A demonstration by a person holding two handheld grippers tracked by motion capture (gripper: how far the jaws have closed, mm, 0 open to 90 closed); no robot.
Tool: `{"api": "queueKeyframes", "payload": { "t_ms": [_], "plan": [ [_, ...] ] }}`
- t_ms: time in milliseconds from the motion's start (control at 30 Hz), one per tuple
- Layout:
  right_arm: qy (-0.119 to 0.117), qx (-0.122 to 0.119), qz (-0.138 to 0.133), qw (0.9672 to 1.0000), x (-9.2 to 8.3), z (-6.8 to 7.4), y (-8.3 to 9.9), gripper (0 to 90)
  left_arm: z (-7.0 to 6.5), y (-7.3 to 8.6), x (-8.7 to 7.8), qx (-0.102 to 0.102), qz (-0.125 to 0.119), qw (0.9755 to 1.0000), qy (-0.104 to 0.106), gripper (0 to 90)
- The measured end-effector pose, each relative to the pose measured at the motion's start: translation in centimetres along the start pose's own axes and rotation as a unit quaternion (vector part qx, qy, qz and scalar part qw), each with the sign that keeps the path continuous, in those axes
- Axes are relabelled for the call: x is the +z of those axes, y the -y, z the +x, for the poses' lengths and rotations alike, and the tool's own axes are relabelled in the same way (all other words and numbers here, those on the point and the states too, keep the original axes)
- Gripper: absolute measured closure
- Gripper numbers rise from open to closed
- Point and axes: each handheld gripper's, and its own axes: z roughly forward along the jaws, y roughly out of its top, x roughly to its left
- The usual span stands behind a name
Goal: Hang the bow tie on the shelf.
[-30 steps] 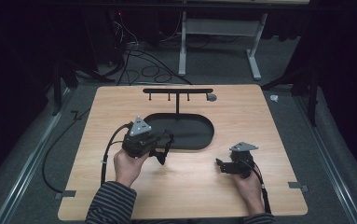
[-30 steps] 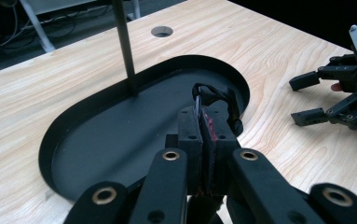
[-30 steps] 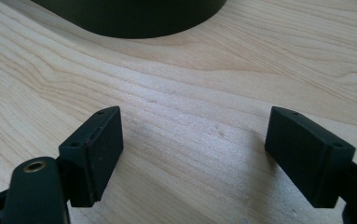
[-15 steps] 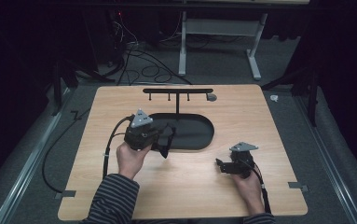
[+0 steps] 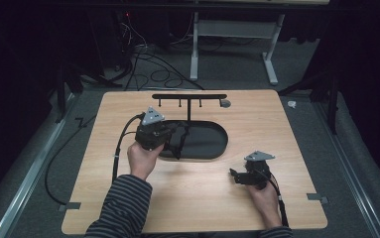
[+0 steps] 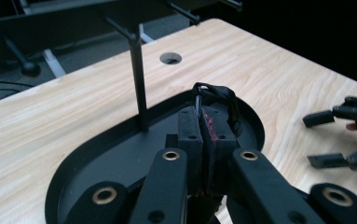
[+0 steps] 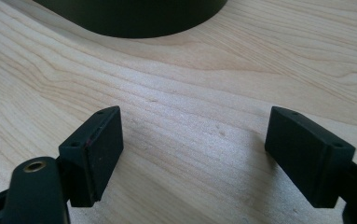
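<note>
Dark sleeves with thin pale stripes are worn on both forearms. Each black gripper, the left gripper [image 5: 170, 141] and the right gripper [image 5: 234, 177], is topped by a grey three-cornered plate and trailed by a black cable. Brass-coloured rivets are set in the black arms, and small screw holes in the flat pads [image 7: 99, 149].

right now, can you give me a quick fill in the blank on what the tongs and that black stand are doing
The left tongs are ___ on a thin black cord.
The right tongs stand ___ above the light wooden table.
The black oval stand base carries an upright post topped by a ___ bar.

Missing: shut; open; horizontal
</note>
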Motion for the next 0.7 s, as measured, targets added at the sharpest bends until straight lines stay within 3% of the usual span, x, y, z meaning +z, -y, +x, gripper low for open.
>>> {"api": "queueKeyframes", "payload": {
  "t_ms": [567,700],
  "plan": [
    [0.0,0.001,0.0,1.0,0.0,0.0,0.0,20.5,0.8,-2.2,1.6,-0.01,-0.015,0.9997,-0.013,87.2],
    [-0.001,0.0,0.0,1.0,0.0,0.0,0.0,20.5,1.4,-2.5,1.8,-0.025,-0.019,0.9994,-0.014,87.2]
  ]
}}
